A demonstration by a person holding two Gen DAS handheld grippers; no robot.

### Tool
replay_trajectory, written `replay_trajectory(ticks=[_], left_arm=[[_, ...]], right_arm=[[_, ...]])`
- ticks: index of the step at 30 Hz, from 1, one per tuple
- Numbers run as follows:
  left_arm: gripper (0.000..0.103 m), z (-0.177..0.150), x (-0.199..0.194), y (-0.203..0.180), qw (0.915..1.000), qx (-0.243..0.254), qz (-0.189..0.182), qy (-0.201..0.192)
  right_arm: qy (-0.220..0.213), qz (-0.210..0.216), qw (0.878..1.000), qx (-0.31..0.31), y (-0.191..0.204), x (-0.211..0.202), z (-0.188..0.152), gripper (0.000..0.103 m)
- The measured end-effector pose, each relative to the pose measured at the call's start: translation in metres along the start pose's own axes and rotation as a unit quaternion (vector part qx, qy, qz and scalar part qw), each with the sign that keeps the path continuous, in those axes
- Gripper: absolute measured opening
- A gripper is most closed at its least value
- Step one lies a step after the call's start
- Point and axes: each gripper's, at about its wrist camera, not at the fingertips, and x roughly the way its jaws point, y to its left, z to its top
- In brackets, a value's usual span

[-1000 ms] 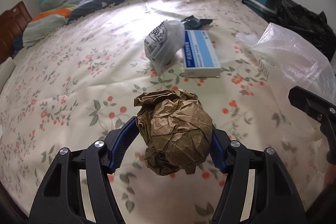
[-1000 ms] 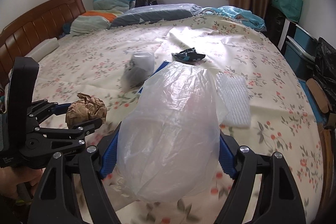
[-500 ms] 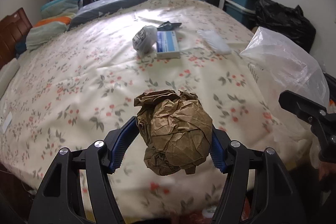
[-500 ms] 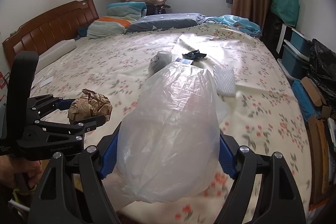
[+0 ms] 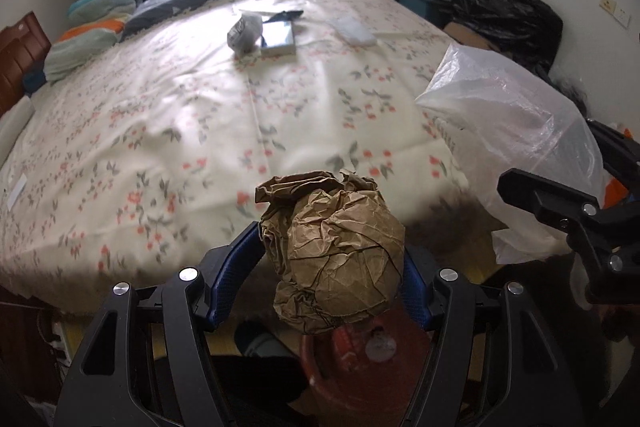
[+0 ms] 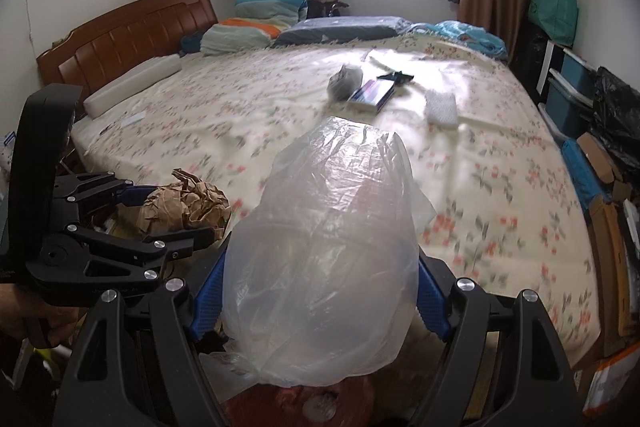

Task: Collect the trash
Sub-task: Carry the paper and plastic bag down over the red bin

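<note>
My left gripper (image 5: 332,263) is shut on a crumpled brown paper ball (image 5: 336,255), held just past the foot of the bed above a reddish-brown bin (image 5: 360,367) with trash inside. My right gripper (image 6: 316,287) is shut on a bulging clear plastic bag (image 6: 328,259); the same bin's rim (image 6: 304,403) shows below it. From the right wrist view the paper ball (image 6: 184,205) and the left gripper (image 6: 160,223) sit at the left. The plastic bag (image 5: 512,131) and the right gripper (image 5: 568,211) show at the right of the left wrist view.
Further trash lies far up the floral bed (image 5: 200,107): a small white bag (image 5: 244,35), a blue-and-white box (image 5: 278,37), a dark wrapper (image 5: 286,15) and a white foam sheet (image 5: 356,29). Black bags (image 5: 504,11) and storage boxes (image 6: 568,95) line the right wall. A wooden headboard (image 6: 128,39) stands at left.
Both grippers have pulled back from over the bed to beyond its foot edge, still gripping the paper ball and the plastic bag. The bin has come into view beneath them.
</note>
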Motion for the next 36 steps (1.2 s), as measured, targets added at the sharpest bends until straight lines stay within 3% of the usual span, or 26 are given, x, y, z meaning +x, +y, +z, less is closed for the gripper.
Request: replay_trajectory(ticks=[10,21,36], left_arm=[[0.065,-0.074,0.010,-0.023,0.9978,-0.003,-0.026,0.061],[0.065,-0.123,0.068,-0.033,0.9894,0.002,-0.028,0.143],[0.066,-0.142,0.122,-0.032,0.9789,0.009,-0.034,0.201]], right_arm=[[0.067,0.016,0.997,0.019,0.015,0.005,-0.081,0.078],[0.166,0.025,0.986,0.019,0.013,0.053,-0.148,0.078],[0.233,0.038,0.971,0.045,0.002,0.099,-0.169,0.078]])
